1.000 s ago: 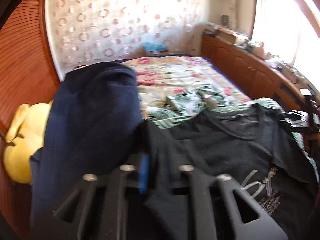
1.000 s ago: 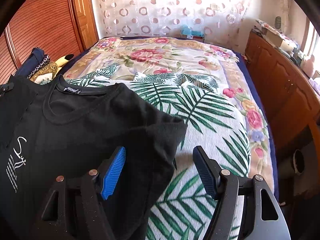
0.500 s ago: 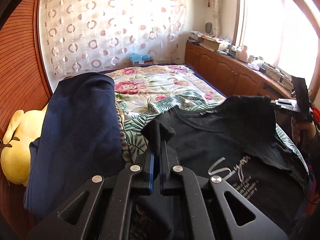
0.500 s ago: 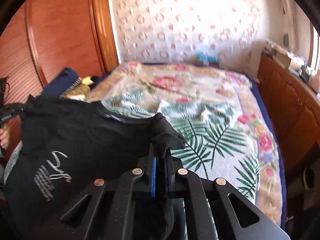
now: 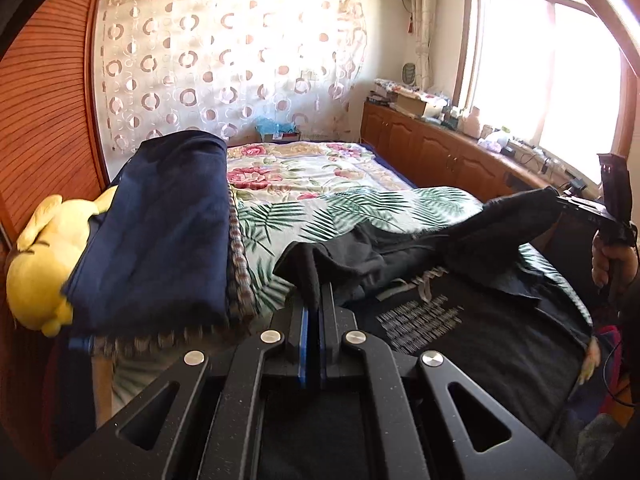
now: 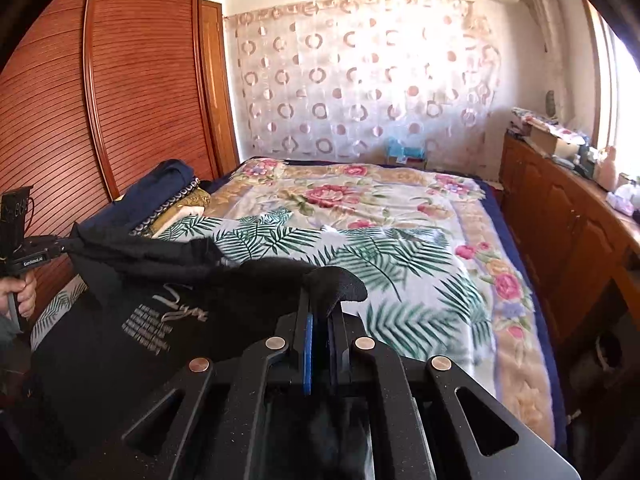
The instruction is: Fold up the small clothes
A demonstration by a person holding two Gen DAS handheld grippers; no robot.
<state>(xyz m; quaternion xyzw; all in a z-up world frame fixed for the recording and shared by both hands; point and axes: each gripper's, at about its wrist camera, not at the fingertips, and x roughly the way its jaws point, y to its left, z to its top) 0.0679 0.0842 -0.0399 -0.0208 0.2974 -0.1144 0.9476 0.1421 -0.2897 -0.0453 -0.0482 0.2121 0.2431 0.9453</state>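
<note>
Left wrist: both grippers apparently pinch T-shirt (image 5: 472, 344).

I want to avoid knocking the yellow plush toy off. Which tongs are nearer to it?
Left. The left tongs, shut on the black T-shirt, are just across the folded navy cloth from the plush toy. The right tongs hold the shirt's far side.

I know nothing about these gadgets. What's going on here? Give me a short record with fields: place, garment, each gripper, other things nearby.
place: bed with a floral and palm-leaf blanket
garment: black T-shirt with pale lettering, partly lifted off the bed
left gripper: shut on the black T-shirt, cloth bunched above the jaws
right gripper: shut on the black T-shirt at its other side
nearby: navy folded cloth, yellow plush toy, wooden wardrobe
</note>
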